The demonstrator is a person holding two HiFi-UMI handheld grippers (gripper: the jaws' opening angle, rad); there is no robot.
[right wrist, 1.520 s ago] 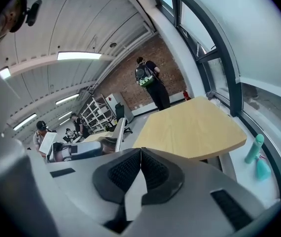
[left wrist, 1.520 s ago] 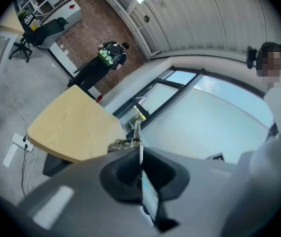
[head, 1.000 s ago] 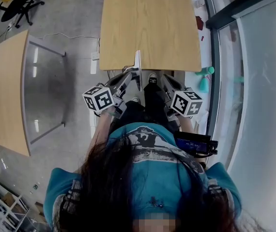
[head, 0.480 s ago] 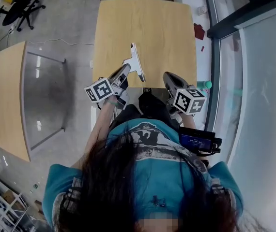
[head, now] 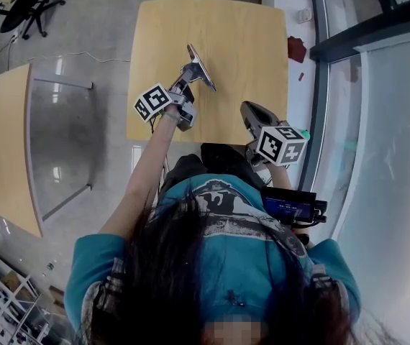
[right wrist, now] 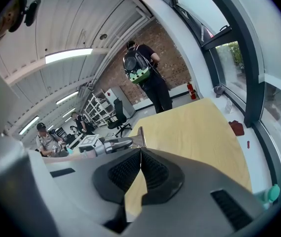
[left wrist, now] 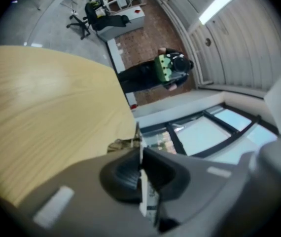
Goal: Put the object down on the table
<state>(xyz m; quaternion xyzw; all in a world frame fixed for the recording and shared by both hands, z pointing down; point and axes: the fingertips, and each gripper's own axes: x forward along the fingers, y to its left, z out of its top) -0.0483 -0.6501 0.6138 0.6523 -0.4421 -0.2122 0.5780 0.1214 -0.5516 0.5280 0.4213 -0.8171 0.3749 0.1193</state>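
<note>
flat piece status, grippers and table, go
Left gripper shut on flat piece, over table. Right gripper shut, empty. Nothing seen in the way.

Open-plan office or lab workspace, light wooden tables (head: 241, 42), wheeled office chair (head: 29, 6), shelving racks (right wrist: 97, 107), brick wall (right wrist: 172, 43), ceiling strip lights (right wrist: 69, 56), tall windows (right wrist: 231, 53)

Thin flat grey object (head: 201, 68), tilted edgewise
</note>
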